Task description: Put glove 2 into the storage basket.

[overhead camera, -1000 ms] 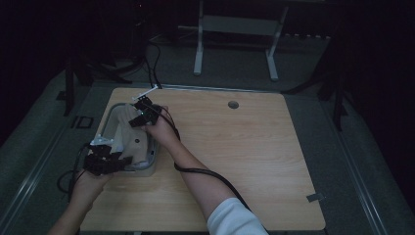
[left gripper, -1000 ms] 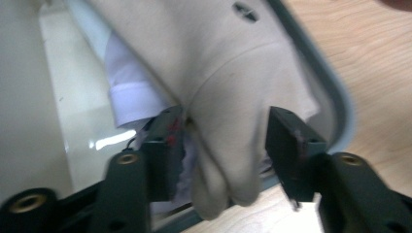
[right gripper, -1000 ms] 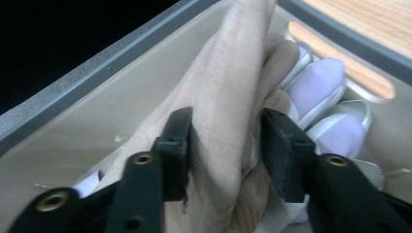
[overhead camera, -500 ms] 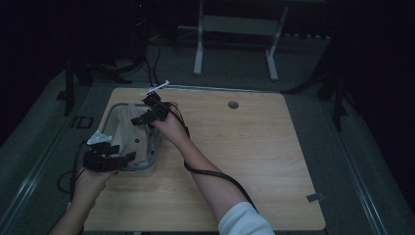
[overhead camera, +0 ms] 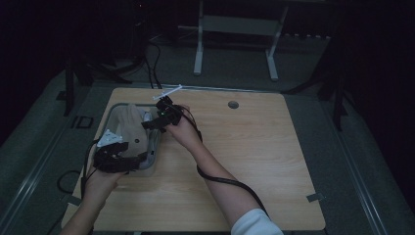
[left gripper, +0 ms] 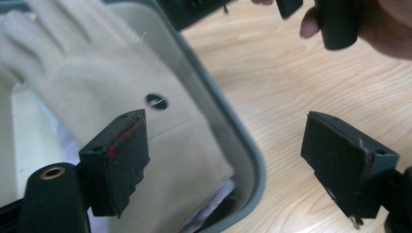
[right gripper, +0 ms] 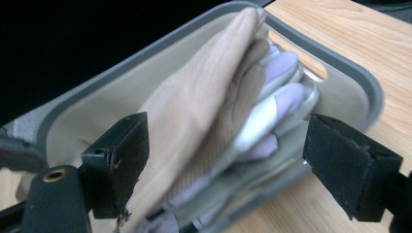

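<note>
From the high view we see the shallow grey plastic tray with rounded corners (overhead camera: 113, 113) at the left edge of the light wooden table (overhead camera: 254, 161), with a cream knitted glove (overhead camera: 131, 123) lying in it. The left gripper (overhead camera: 139, 157) sits over the tray's near end, its forearm coming up from the bottom edge. The right gripper (overhead camera: 152, 122) reaches across from the right, wrist bent towards the tray's far end.

In the left gripper view we look past jaws that have just been opening; they stand wide apart, with nothing pressed between the pads. The glove (left gripper: 121, 92) lies below them inside the tray's rim (left gripper: 228, 131).

In the right gripper view the jaws have likewise just spread and grip nothing. Under them the glove (right gripper: 194, 102) rests on pale lilac and white gloves (right gripper: 277, 92), all within the tray (right gripper: 357, 82).

We judge that the glove is laid in the tray and the release is in hand. The next move, as we read it, calls for lifting both grippers clear without snagging the knit.
</note>
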Demonstrator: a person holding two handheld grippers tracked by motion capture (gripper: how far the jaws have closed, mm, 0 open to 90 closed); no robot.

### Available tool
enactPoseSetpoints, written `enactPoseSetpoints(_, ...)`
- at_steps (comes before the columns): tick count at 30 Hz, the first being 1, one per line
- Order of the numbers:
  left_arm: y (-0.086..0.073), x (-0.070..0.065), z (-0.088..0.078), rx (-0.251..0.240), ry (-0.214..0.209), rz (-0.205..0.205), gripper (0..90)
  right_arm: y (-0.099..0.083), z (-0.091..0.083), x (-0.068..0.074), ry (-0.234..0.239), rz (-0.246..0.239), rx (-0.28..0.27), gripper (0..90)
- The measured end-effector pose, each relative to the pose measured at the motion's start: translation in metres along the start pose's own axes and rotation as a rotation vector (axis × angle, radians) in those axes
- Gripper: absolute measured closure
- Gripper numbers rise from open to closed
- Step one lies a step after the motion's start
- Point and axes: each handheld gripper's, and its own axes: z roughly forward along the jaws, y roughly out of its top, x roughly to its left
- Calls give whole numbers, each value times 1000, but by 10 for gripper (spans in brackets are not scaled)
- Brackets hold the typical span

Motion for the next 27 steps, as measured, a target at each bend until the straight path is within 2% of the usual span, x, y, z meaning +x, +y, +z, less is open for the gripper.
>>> enactPoseSetpoints(2, 1, -5, 1, -19, -7, 12, 150, -5, -8, 0, 8, -3, -15, 169)
enactPoseSetpoints(5, 1, -13, 5, -32, -12, 25, 150, -14, -20, -3, -4, -13, -27, 170)
enactPoseSetpoints(12, 1, -32, 17, -32, -58, 62, 150, -38, -39, -8, -22, -30, -12, 169)
enactPoseSetpoints(20, -2, -52, 30, -22, -125, 85, 150, -69, -51, -16, -29, -39, 7, 169)
enactPoseSetpoints(24, -5, -62, 37, -18, -131, 117, 150, -83, -56, -18, -32, -50, 25, 169)
enactPoseSetpoints(27, -8, -67, 42, -14, -158, 121, 150, -93, -58, -19, -27, -45, 32, 169)
